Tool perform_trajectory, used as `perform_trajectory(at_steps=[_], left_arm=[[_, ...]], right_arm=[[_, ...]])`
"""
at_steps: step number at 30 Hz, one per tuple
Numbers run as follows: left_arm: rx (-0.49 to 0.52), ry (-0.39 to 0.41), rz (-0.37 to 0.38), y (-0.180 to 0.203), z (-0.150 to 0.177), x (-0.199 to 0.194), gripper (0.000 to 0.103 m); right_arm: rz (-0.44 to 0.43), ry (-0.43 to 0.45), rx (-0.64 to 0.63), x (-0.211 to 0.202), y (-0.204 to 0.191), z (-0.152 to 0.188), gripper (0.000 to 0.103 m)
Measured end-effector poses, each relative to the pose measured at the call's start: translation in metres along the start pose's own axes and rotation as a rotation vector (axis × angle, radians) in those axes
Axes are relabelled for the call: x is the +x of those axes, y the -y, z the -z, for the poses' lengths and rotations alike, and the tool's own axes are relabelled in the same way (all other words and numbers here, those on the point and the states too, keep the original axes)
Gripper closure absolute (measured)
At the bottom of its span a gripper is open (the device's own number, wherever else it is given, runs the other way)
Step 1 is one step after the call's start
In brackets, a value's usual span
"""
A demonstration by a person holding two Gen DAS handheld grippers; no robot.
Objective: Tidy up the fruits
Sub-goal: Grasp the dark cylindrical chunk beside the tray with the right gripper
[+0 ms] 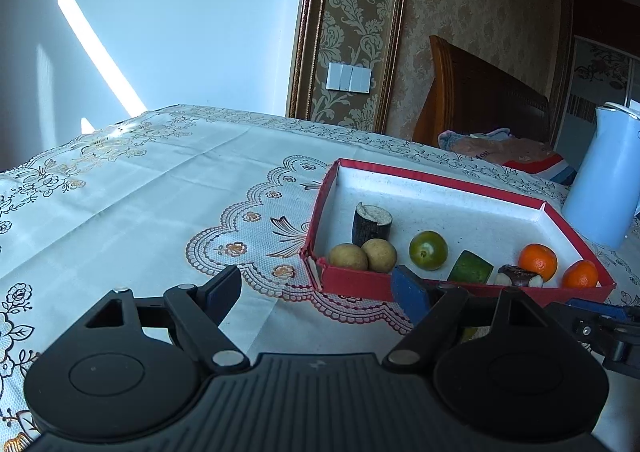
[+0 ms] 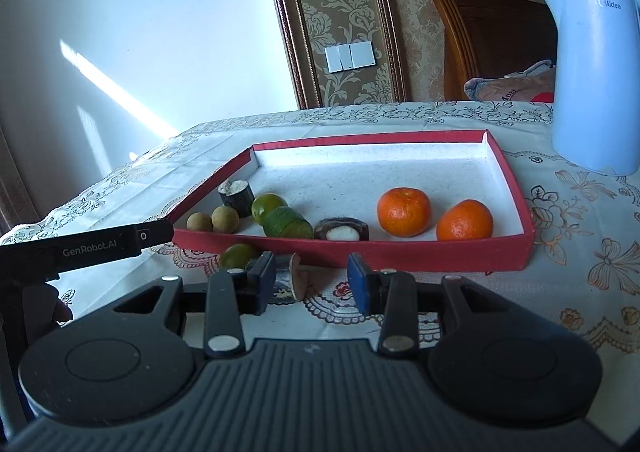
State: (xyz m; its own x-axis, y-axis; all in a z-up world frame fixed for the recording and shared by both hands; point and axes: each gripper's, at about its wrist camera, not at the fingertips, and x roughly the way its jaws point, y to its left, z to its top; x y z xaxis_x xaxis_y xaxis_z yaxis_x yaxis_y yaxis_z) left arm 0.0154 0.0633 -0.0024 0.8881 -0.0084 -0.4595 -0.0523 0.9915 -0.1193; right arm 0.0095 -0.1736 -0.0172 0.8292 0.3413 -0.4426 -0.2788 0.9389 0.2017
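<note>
Tray (image 2: 516, 248), red-walled, holds two oranges (image 2: 404, 212), longans and cut pieces. Right wrist view alone shows green fruit (image 2: 239, 255) and cut piece (image 2: 289, 279) outside its near wall. Left gripper (image 1: 320, 292) released, empty; right gripper (image 2: 312, 280) parted, gripping nothing.

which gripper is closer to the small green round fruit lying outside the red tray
Right. The right gripper is just right of the green fruit on the tablecloth; the left gripper sits farther left, by the red tray corner.
</note>
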Motion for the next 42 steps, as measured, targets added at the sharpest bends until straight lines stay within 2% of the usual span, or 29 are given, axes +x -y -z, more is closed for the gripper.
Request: perform_trajectory(at_steps=[5, 8, 25, 42], left_arm=[[0.003, -0.006, -0.009, 0.000, 0.001, 0.001, 0.021], [0.000, -0.016, -0.012, 0.000, 0.002, 0.003, 0.021], [-0.011, -0.051, -0.018, -0.003, 0.002, 0.009, 0.021], [0.016, -0.081, -0.024, 0.002, 0.002, 0.012, 0.021]], right_arm=[[-0.004, -0.024, -0.027, 0.007, -0.013, 0.001, 0.066], [0.004, -0.040, -0.035, 0.012, -0.020, 0.000, 0.061], [0.065, -0.104, -0.060, 0.035, -0.033, 0.002, 0.060], [0.066, -0.089, -0.041, 0.035, -0.029, 0.001, 0.062]])
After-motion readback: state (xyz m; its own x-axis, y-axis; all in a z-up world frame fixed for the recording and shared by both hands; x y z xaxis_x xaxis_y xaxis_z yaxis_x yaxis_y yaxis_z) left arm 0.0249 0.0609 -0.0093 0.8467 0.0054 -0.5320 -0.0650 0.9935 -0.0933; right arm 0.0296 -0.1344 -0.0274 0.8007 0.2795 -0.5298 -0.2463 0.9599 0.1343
